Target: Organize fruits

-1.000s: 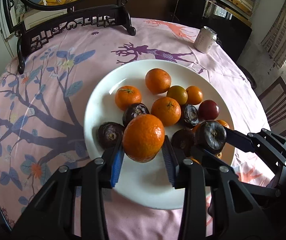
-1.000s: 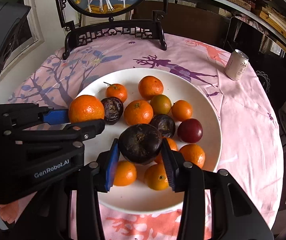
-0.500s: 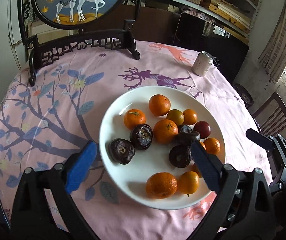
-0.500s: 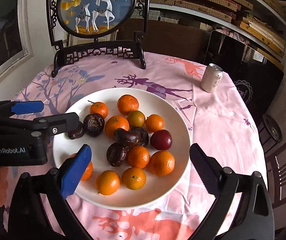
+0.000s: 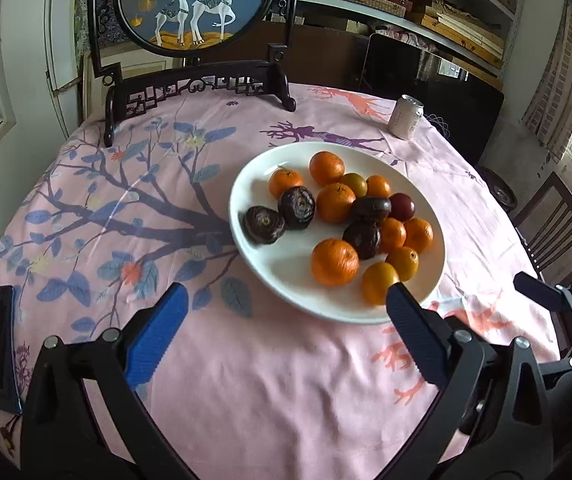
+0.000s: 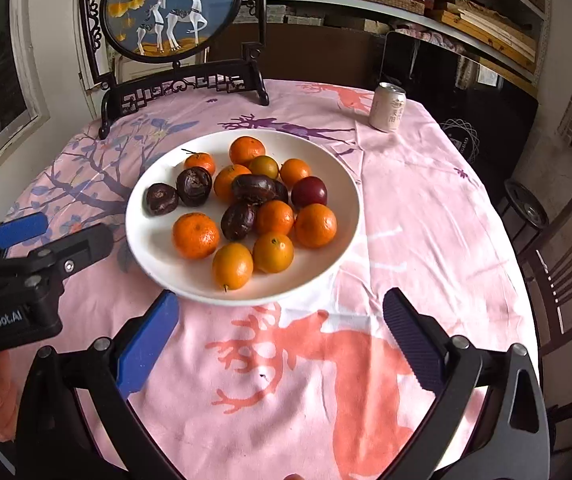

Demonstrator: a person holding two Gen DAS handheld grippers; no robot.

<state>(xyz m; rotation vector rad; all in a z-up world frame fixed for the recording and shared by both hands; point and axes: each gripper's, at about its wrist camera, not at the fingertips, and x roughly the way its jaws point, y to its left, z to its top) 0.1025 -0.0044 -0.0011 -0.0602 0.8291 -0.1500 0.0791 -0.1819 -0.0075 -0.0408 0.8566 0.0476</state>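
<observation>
Left gripper [image 5: 286, 312] and right gripper [image 6: 280, 322] both hang over the pink cloth [image 6: 426, 208] on the bench, short of the white plate [image 6: 338, 184]; jaws have just been opening, now wide apart, nothing between them. Oranges [image 6: 195, 235] and dark fruits [image 6: 161, 199] all sit on the plate. Can [image 6: 387, 107] stands far right, deer screen [image 6: 166, 4] behind.

I am in a home dining room: round table with pink tablecloth [image 5: 286, 380], wooden chair [image 5: 558, 232], deer screen [image 5: 194, 4].
</observation>
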